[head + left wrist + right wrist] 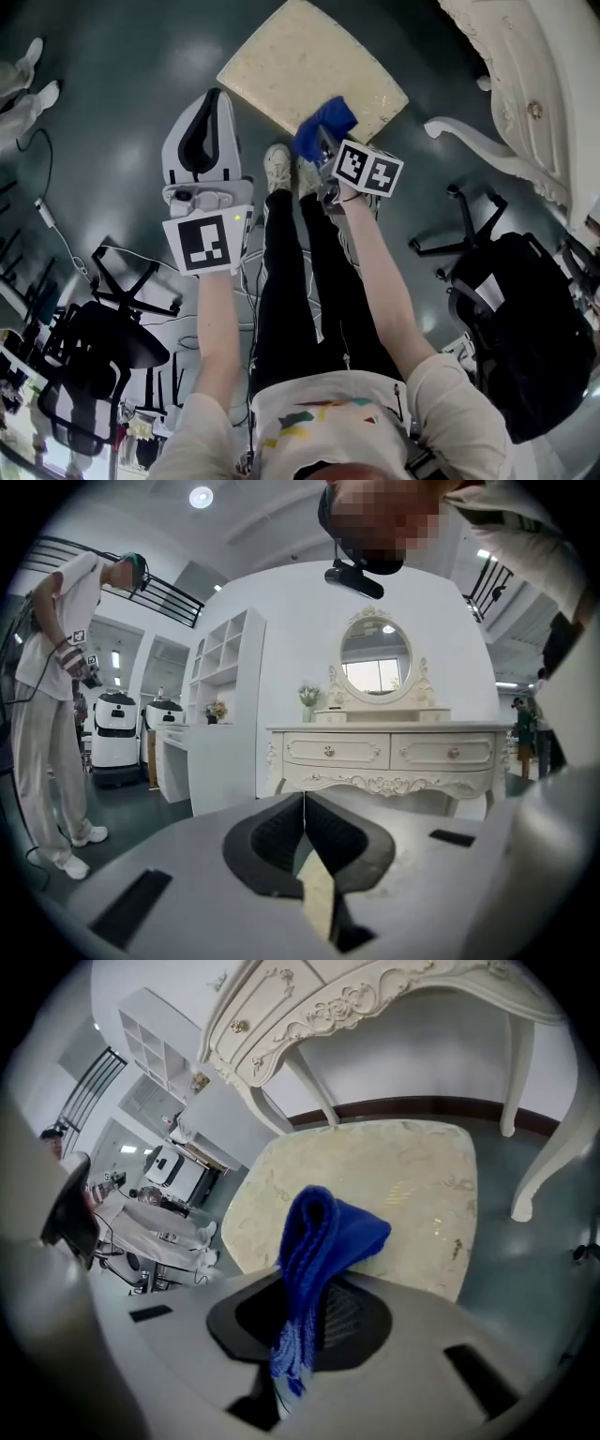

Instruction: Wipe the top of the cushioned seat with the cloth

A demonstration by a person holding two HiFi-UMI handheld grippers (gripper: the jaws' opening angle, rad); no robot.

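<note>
Blue cloth (pixel 325 127) — at cushioned seat (pixel 281 66) edge

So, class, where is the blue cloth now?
In the right gripper view, the blue cloth is clamped in the right hand-held gripper, over the near edge of the cushioned seat.

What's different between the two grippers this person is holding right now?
The right gripper is shut on a blue cloth; the left gripper is shut on nothing. The right gripper points down at the cushioned seat; the left gripper faces a white dresser. Both are hand-held and look like the same model.
</note>
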